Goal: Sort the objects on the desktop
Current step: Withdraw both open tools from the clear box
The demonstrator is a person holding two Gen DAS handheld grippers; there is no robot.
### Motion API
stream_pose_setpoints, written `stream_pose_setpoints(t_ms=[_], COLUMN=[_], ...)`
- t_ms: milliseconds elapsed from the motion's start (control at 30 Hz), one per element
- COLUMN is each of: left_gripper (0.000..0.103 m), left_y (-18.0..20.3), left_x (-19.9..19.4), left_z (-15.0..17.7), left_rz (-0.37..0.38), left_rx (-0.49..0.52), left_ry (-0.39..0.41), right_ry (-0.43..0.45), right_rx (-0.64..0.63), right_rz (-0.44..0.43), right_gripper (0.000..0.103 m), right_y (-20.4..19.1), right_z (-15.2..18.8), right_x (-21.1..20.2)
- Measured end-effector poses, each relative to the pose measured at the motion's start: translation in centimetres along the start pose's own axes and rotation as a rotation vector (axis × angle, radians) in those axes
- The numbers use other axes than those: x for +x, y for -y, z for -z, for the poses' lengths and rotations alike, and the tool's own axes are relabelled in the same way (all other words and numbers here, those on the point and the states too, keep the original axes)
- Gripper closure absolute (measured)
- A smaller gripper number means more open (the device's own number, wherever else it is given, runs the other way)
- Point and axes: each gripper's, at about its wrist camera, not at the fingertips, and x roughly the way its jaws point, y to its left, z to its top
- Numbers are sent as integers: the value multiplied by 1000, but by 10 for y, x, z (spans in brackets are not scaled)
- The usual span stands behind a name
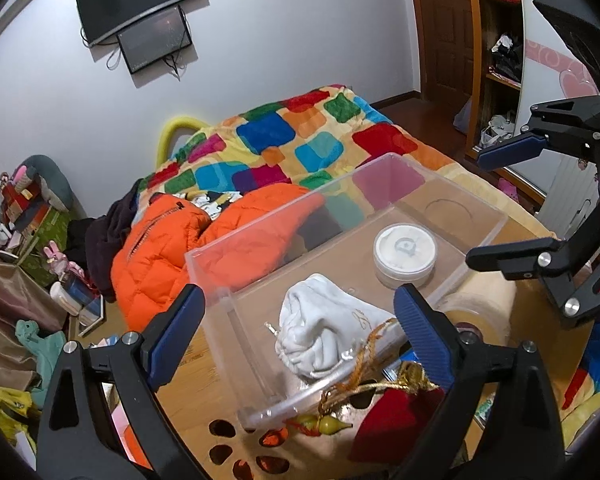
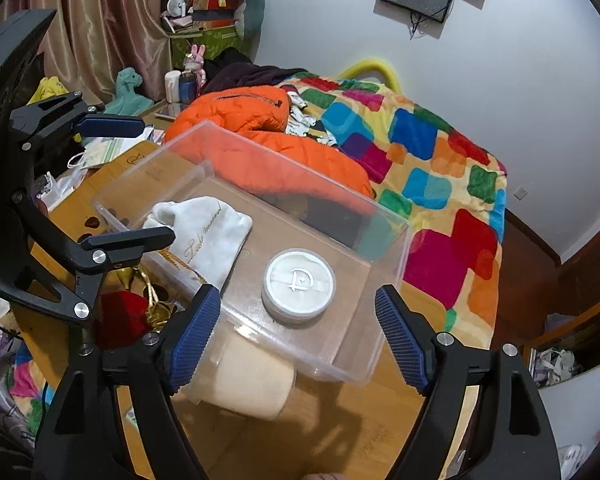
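Wooden table (image 2: 340, 432), clear box (image 2: 384, 216), white pouch (image 2: 216, 224)

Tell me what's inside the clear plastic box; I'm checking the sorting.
Inside the clear plastic box lie a white drawstring pouch and a round white jar. Whatever the pouch holds is hidden.

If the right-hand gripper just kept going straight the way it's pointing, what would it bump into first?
Probably the round white jar inside the clear box. It sits centred between the open right gripper, though the box's near wall might catch the fingers first; depth is unclear.
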Motion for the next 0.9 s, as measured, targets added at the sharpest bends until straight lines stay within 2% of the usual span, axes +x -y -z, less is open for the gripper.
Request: stream_pose_setpoints(t_ms=[333, 467, 900], left_gripper=[6, 6, 5], left_y=[11, 17, 35], left_x=[-36, -46, -67], left_z=[9, 16, 51], left_rz=[-13, -17, 14], left_rx=[13, 19, -24], left_ry=[39, 45, 26], right_ry=[39, 46, 49], right_rx=[43, 48, 111], right_rz=[28, 64, 141], right_gripper=[23, 23, 22], right_y=[4, 6, 15], right_z=[19, 32, 92], right_x=[-34, -43, -57])
